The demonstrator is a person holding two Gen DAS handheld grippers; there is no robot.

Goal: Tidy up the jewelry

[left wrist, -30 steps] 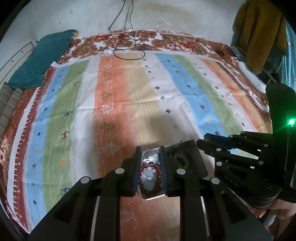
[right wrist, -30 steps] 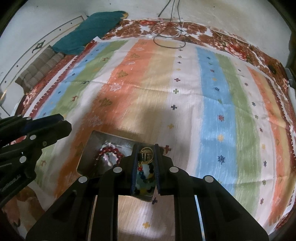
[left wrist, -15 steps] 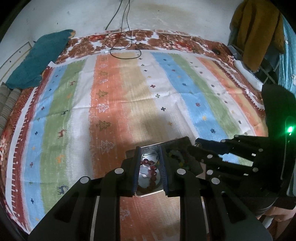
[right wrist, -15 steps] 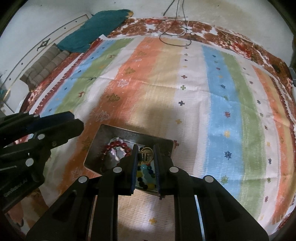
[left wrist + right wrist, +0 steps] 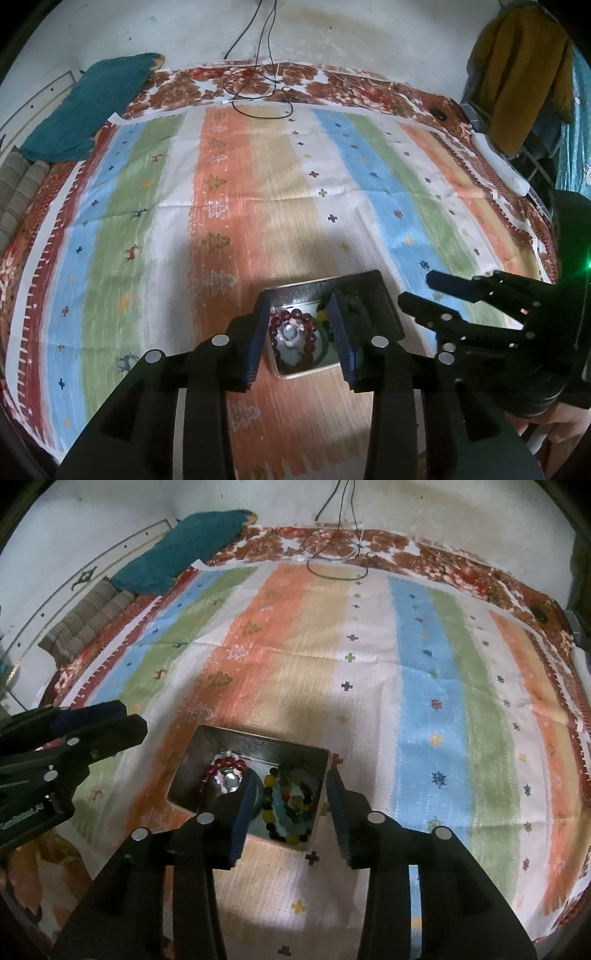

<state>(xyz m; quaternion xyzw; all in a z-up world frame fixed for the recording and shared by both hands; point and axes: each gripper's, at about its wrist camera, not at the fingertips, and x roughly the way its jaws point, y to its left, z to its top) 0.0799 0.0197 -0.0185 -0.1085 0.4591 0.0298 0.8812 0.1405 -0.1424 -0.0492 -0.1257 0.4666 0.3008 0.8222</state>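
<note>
The metal tray (image 5: 236, 744) is a shallow grey rectangle lying flat on my bed's striped cloth (image 5: 424, 672), its long axis running across in front of me. In its left half lies the dark red bead bracelet (image 5: 293, 334), coiled in a ring round a clear, shiny piece; in the right half sits the mixed-colour bead bracelet (image 5: 291, 806), yellow, green, blue and dark beads heaped with something golden among them. My left gripper (image 5: 300, 338) hangs over the red one, its jaws having just been opening, spread apart and touching nothing. My right gripper (image 5: 290, 814) is likewise parted after opening, over the mixed beads without pinching them. White lettering on the left gripper's side is too blurred to read
</note>
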